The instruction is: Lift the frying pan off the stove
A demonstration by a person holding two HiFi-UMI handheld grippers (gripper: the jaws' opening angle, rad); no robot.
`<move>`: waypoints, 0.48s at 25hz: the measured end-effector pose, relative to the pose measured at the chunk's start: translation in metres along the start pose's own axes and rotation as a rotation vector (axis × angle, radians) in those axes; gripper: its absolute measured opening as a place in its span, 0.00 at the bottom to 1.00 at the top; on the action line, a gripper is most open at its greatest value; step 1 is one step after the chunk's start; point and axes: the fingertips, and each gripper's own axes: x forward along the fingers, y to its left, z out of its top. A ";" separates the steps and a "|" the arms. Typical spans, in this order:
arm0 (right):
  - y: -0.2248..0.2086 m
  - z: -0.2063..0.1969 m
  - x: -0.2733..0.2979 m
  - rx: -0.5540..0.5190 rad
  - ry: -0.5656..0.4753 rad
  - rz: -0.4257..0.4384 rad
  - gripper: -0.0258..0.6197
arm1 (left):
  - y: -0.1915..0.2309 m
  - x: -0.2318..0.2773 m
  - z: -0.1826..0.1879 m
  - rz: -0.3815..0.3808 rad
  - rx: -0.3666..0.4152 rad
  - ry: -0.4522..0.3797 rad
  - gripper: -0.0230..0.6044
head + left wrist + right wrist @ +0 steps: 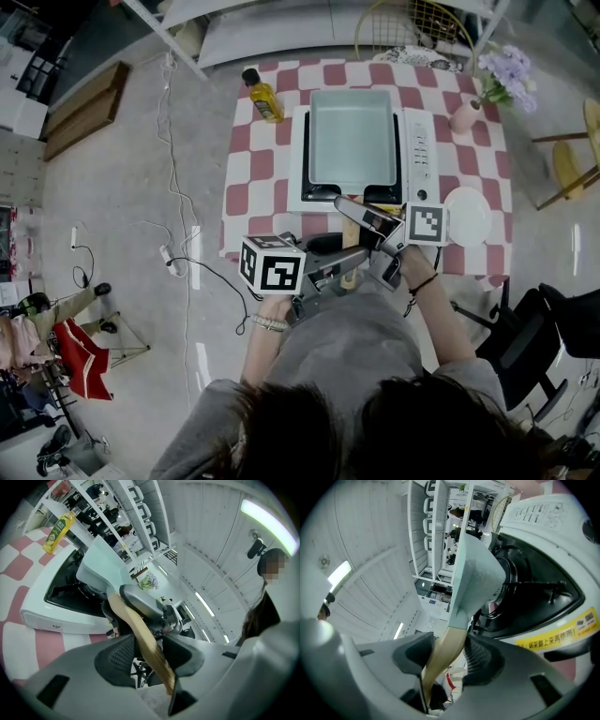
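Note:
A pale blue rectangular frying pan (352,136) sits over the burner of a white stove (419,141) on a red-checked table. Its wooden handle (351,270) reaches past the table's front edge. My left gripper (328,274) is shut on the handle's outer end (140,634). My right gripper (371,225) is shut on the handle (443,660) closer to the pan (476,573). The left gripper view shows the right gripper (146,604) ahead on the same handle, in front of the pan (101,564). Whether the pan still touches the grate I cannot tell.
A yellow oil bottle (262,96) stands at the stove's back left. To the stove's right are a white plate (467,216) and a pink vase with flowers (466,114). A black chair (534,328) is at my right, and cables (178,253) lie on the floor at the left.

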 end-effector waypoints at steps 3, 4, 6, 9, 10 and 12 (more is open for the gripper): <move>0.004 0.001 0.000 -0.005 -0.001 0.003 0.37 | -0.002 -0.002 0.002 -0.001 0.011 -0.005 0.34; 0.005 0.001 0.000 -0.010 -0.001 0.005 0.37 | -0.003 -0.002 0.003 -0.002 0.015 -0.008 0.34; 0.007 0.002 0.000 -0.018 -0.002 0.007 0.37 | -0.005 -0.002 0.004 -0.004 0.022 -0.012 0.34; 0.013 0.004 0.000 -0.031 -0.003 0.011 0.37 | -0.009 -0.003 0.006 -0.008 0.032 -0.017 0.34; 0.015 0.004 0.000 -0.035 -0.003 0.013 0.37 | -0.011 -0.004 0.007 -0.010 0.036 -0.019 0.34; 0.020 0.005 0.001 -0.041 -0.006 0.018 0.37 | -0.014 -0.005 0.008 -0.013 0.045 -0.024 0.34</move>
